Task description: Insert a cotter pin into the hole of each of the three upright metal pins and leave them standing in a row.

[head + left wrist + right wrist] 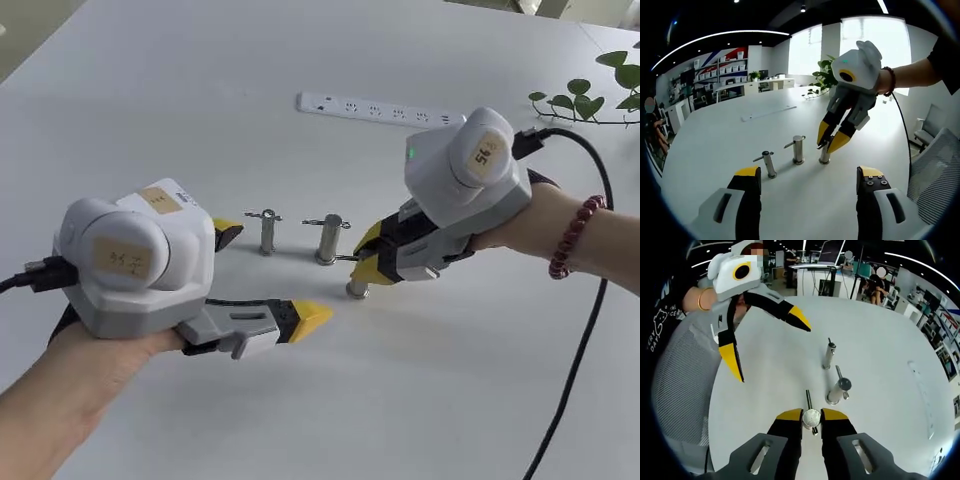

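Three upright metal pins stand in a row on the white table. The far pin point(267, 231) point(769, 164) point(829, 354) and the middle pin point(327, 240) point(798, 149) point(839, 390) each carry a cotter pin through the top. My right gripper point(368, 254) point(830, 139) point(811, 421) sits over the near pin point(357, 288) point(825, 155) point(811, 417). It is shut on a cotter pin point(808, 399) point(346, 258) lying across that pin's head. My left gripper point(270, 274) point(809, 175) hangs open in front of the row with nothing between its fingers.
A white power strip point(380, 108) lies at the back of the table. A potted vine point(590, 95) trails at the far right. A black cable point(585, 330) runs down from the right gripper. Bare tabletop stretches in front of the pins.
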### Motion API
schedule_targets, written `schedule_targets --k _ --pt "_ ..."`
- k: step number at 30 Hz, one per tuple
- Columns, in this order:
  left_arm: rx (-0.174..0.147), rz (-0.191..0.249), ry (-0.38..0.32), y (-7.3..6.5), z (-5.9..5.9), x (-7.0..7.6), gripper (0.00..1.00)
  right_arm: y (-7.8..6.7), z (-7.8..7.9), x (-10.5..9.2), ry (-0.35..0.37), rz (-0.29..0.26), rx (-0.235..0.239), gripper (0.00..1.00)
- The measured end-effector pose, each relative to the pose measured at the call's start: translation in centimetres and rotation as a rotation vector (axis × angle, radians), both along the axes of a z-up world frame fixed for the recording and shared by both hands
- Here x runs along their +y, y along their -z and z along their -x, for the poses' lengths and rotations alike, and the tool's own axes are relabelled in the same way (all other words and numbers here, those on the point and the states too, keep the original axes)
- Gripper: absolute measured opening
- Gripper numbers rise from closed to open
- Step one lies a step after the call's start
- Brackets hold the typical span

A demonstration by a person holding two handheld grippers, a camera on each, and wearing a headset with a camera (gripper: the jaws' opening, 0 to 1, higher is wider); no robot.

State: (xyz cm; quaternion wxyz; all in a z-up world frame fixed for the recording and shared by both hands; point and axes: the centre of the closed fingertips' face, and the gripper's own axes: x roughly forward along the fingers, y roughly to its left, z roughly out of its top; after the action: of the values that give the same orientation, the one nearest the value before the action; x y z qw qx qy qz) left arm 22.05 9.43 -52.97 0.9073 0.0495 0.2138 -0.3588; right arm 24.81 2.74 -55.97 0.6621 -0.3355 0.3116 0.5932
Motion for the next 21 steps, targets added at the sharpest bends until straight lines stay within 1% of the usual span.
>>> schedule_targets --k 3,5,8,10,14,18,21 --pt "0.005 0.004 -0.004 0.0 0.0 0.2 0.82 -0.1 -0.4 -0.4 0.005 0.008 -0.005 0.08" --pt "0.007 0.007 -0.008 0.0 0.1 0.3 0.83 0.0 -0.6 -0.7 0.008 0.011 -0.007 0.08" --pt "0.012 0.010 -0.011 0.0 0.1 0.4 0.88 0.0 -1.2 -1.2 0.008 0.023 -0.015 0.08" --pt "0.007 0.009 -0.014 0.0 0.1 0.5 0.90 0.0 -1.8 -1.7 0.015 0.025 -0.021 0.08" --pt "0.007 0.009 -0.025 0.0 0.1 0.7 0.94 -0.2 -2.7 -2.1 0.036 0.021 -0.030 0.08" --pt "0.003 0.008 -0.032 0.0 0.0 0.9 0.98 -0.2 -3.2 -2.2 0.040 0.021 -0.031 0.08" --pt "-0.001 0.015 -0.033 -0.1 0.0 1.0 0.98 0.0 -3.5 -2.4 0.040 0.027 -0.032 0.08"
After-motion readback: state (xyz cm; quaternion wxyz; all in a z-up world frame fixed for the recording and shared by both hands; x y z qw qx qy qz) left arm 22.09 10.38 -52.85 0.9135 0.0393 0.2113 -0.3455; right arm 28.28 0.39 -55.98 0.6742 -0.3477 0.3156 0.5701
